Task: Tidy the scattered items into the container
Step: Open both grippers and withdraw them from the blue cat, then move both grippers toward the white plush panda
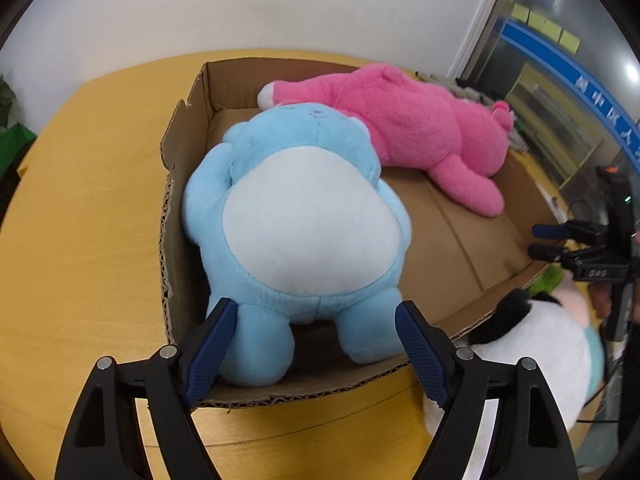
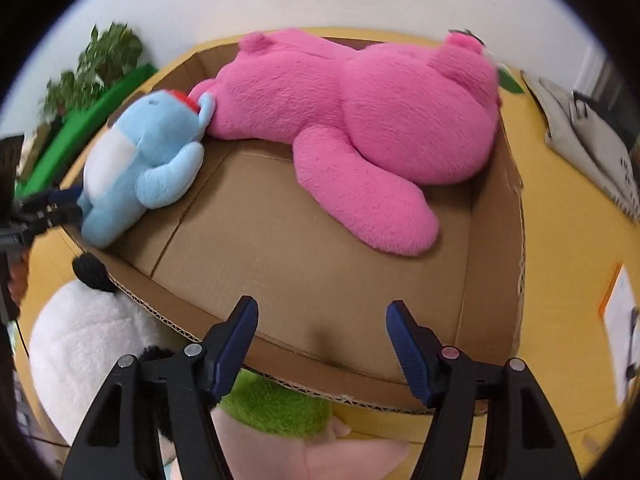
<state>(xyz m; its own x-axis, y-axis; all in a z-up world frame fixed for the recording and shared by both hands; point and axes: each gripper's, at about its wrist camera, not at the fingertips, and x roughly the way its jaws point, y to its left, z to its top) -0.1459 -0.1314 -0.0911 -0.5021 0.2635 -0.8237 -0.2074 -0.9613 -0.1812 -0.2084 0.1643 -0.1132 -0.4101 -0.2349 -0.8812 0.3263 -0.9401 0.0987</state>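
Note:
A shallow cardboard box (image 1: pixel 472 248) (image 2: pixel 304 248) sits on a yellow table. In it lie a blue plush toy (image 1: pixel 300 224) (image 2: pixel 140 164) on its back and a large pink plush bear (image 1: pixel 420 128) (image 2: pixel 360 120). My left gripper (image 1: pixel 316 348) is open, its fingers either side of the blue toy's legs at the box's near wall, not gripping. My right gripper (image 2: pixel 320 344) is open and empty over the box's near edge; it also shows in the left wrist view (image 1: pixel 548 240). A white and black plush (image 1: pixel 520 356) (image 2: pixel 84 344) and a green and pink plush (image 2: pixel 288 420) lie outside the box.
The yellow table (image 1: pixel 80 240) (image 2: pixel 568 264) extends around the box. Grey bags (image 2: pixel 592 136) lie at the right, a paper (image 2: pixel 620 320) near the right edge. A green plant (image 2: pixel 96 64) stands at the back left by the white wall.

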